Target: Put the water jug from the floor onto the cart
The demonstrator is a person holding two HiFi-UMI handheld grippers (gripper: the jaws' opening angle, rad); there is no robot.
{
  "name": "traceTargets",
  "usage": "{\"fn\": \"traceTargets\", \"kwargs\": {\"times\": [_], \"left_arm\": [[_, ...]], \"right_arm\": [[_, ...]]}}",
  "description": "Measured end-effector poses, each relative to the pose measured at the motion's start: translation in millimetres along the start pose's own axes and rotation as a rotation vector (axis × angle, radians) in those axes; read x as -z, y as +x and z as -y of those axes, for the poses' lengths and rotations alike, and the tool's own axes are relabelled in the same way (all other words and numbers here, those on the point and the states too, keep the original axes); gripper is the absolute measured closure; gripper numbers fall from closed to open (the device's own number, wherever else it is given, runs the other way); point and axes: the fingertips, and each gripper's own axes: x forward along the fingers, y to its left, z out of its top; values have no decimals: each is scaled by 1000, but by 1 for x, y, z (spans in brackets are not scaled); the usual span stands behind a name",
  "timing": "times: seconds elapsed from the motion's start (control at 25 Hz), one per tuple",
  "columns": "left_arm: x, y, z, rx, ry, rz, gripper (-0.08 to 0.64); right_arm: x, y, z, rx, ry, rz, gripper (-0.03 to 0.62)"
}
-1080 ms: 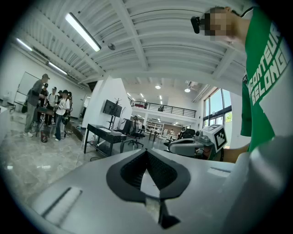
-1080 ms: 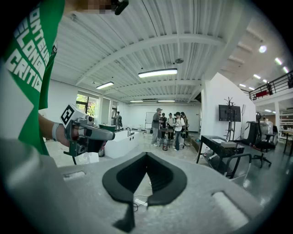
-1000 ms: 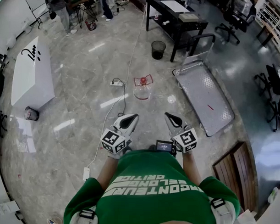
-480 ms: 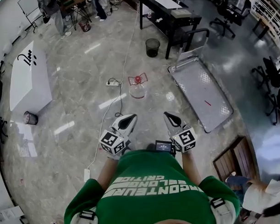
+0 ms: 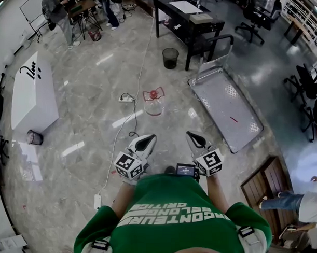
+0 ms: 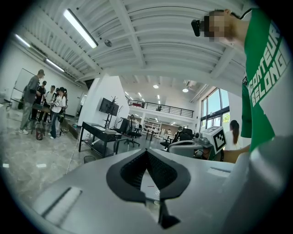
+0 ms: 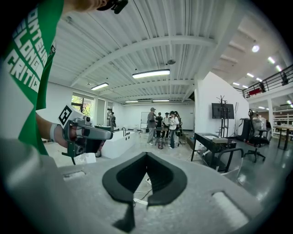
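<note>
I have both grippers out in front of me at about waist level, side by side and apart from each other. The left gripper (image 5: 144, 143) is clenched. In its own view the two dark pads meet in a closed seam with nothing between them. The right gripper (image 5: 195, 140) is clenched too, and its pads are also pressed together on nothing.

The water jug (image 5: 153, 102) stands upright on the grey marble floor (image 5: 85, 115), ahead of both grippers and well clear of them. It is a clear jug with a red cap and a red handle frame on top. A white power strip (image 5: 127, 98) lies just to its left, and a white cable (image 5: 116, 148) runs from the strip back across the floor towards me.

The cart (image 5: 226, 109) is a flat metal platform trolley to the right of the jug, apart from it. Its push handle (image 5: 214, 50) stands at the far end and its deck is bare.

Beyond the cart's handle is a black desk (image 5: 187, 17) with a black waste bin (image 5: 170, 57) on the floor beside it. A long white box (image 5: 33, 90) sits far to the left. Several people (image 5: 61, 18) are gathered at the far end of the room.
</note>
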Motion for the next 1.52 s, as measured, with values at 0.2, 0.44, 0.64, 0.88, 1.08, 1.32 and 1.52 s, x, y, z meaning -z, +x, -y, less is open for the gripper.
{"fn": "traceTargets", "kwargs": {"times": [0.2,0.44,0.64,0.88,1.08,1.32,1.52], "left_arm": [[3,1,11,-2,-4,4,546],[11,0,12,-8,-12,-17,546],[14,9,6,11,-19,-26,546],[9,29,-3,72,-24,-28,546],[-4,45,-17,114,-26,-9,546],[-13,43,-66,92,-47,5,545],[-24,37,-111,68,-60,29,546]], "right_arm": [[4,-6,5,-4,2,-4,600],[8,-5,4,-14,5,-4,600],[20,-3,8,-2,14,-33,600],[14,1,19,46,11,-48,600],[9,17,35,77,7,-65,600],[-9,67,36,56,-48,-78,599],[-24,119,24,7,-105,-89,600]]}}
